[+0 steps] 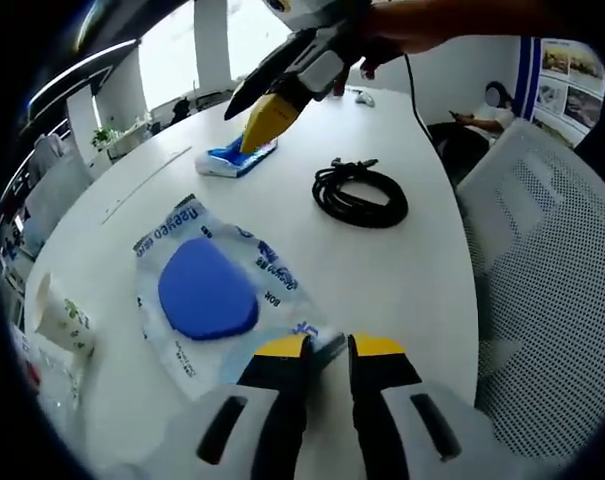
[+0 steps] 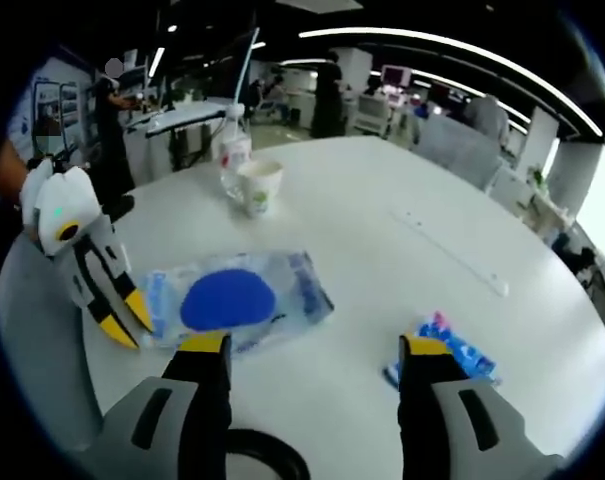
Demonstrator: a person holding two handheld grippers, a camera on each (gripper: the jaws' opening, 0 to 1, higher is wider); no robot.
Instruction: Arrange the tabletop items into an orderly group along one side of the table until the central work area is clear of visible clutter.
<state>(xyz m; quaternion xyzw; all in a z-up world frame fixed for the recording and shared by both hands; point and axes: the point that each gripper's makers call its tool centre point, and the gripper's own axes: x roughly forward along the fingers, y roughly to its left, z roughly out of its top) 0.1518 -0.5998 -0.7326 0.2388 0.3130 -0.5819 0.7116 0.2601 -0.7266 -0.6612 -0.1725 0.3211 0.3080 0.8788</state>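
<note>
The left gripper sits at the near edge of the clear plastic pouch, its jaws narrowed to a slim gap with the pouch's corner between or just under the tips; whether they actually pinch the plastic cannot be told; the position suggests a grab meant to drag the pouch toward one side; inside the pouch lies a blue oval pad, flat against the white table. The right gripper hangs with jaws spread wide and nothing between them, its right tip just beside the small blue packet, likely lining up to take it. A coiled black cable rests well apart from the pouch, still in the central area. A paper cup stands upright beside a clear water bottle near the table's far edge in the right gripper view; the cup's contents cannot be seen. A white mesh chair stands at the table's rim.
</note>
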